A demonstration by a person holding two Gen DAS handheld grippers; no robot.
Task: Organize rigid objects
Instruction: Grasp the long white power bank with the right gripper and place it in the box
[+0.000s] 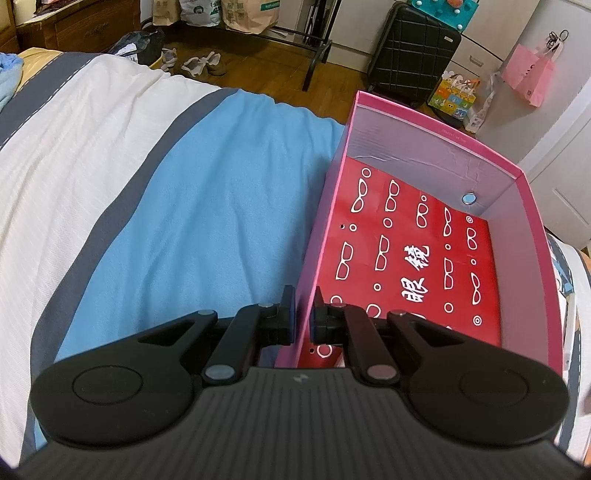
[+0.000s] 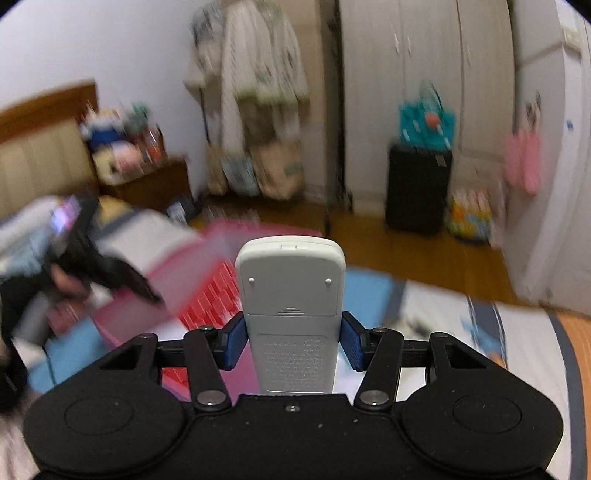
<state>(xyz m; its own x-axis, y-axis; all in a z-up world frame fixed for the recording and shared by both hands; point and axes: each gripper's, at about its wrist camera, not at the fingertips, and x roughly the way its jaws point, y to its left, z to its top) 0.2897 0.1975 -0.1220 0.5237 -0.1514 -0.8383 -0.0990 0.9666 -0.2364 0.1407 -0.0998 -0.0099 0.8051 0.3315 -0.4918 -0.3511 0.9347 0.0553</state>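
Observation:
An open pink box (image 1: 436, 129) with a red lining printed with white glasses lies on the bed. My left gripper (image 1: 303, 317) is shut on the box's near left wall, one pad outside and one inside. In the right wrist view my right gripper (image 2: 291, 343) is shut on a white remote control (image 2: 291, 288), held back side up by its lower half and pointing away from me. It is raised above the bed, with the blurred pink box (image 2: 192, 280) below and to its left. A hand holds the left gripper (image 2: 92, 258) there.
The bed sheet (image 1: 184, 203) has blue, white and grey stripes. A small round silver-blue button (image 1: 469, 198) sits on the box's far wall. Beyond the bed stand a black suitcase (image 1: 413, 55), paper bags (image 1: 247, 14), shoes (image 1: 203, 64) and a hanging pink bag (image 1: 528, 74).

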